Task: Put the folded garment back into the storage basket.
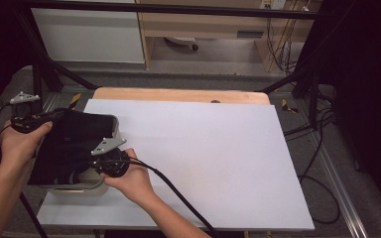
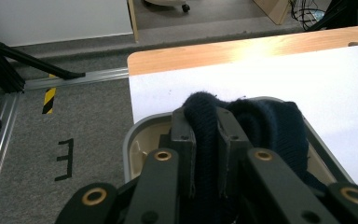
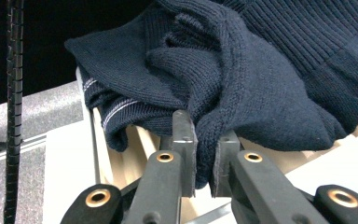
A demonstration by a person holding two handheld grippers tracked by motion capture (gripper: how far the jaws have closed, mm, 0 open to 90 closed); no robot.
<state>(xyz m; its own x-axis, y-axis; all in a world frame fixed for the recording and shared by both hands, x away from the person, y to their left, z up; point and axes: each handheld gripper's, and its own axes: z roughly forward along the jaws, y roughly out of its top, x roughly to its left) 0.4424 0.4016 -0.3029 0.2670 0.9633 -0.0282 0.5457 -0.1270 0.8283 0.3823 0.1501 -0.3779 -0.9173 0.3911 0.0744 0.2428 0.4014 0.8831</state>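
- At the near left corner of the table, we find the person's right hand (image 1: pixel 131 181) holding the right gripper (image 1: pixel 110 157), its black cable (image 1: pixel 178 196) trailing back toward the table's near edge.
- We see in the right gripper view that its jaws are clamped on a fold of the dark navy ribbed knit garment (image 3: pixel 242 84); the cloth is pinched between the two pads.
- We note the garment lies heaped in and over a beige oval plastic basin (image 1: pixel 87 187), with pale stripes showing on one folded edge (image 3: pixel 116 112).
- We find the basin standing on the white sheet (image 1: pixel 218 153) that covers the table, close to its left edge.
- Further left, we see the left hand (image 1: pixel 17 144) holding the left gripper (image 1: pixel 32 120) at the garment's far left side.
- We see in the left gripper view that its jaws are likewise closed on a ridge of the same knit (image 2: pixel 205 121), above the basin's rim (image 2: pixel 135 133).
- Beyond the sheet, we note a bare strip of light wooden tabletop (image 1: pixel 178 94).
- Farthest off, we record grey carpet (image 2: pixel 88 126) and a black-and-yellow striped marker (image 2: pixel 49 99) on the floor.
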